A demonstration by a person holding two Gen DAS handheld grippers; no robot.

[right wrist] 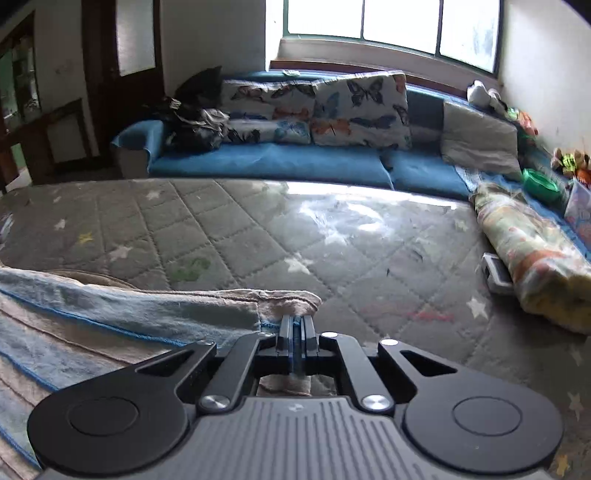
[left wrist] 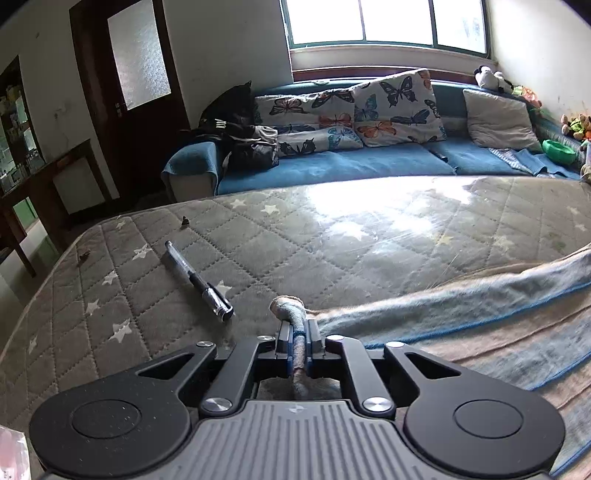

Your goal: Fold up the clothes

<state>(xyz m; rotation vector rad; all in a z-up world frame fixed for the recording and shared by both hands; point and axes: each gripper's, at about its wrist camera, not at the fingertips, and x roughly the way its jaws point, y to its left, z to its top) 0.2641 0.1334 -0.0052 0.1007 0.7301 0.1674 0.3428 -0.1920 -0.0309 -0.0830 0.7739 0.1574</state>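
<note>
A striped beige-and-blue cloth (left wrist: 480, 314) lies across the near part of a quilted grey, star-printed mattress (left wrist: 332, 229), held at 2 corners. The left gripper (left wrist: 298, 328) is pressed together on a rolled corner of the cloth, which pokes out past the fingertips; the fabric runs from there off to the right edge of the left wrist view. The right gripper (right wrist: 296, 325) pinches the opposite corner, its fingers closed on the hem, with the cloth (right wrist: 110, 321) trailing off to the left edge of the right wrist view.

A pen (left wrist: 199, 282) rests on the mattress just left of the left gripper, apart from the cloth. At the mattress's right side sits a rolled patterned blanket (right wrist: 532, 258), with a small white device (right wrist: 496, 273) tucked against it. Between these, the glossy mattress surface stretches bare to its far edge, where a blue sofa (left wrist: 332, 166) with butterfly cushions (left wrist: 395, 107) stands under the window (left wrist: 388, 22).
</note>
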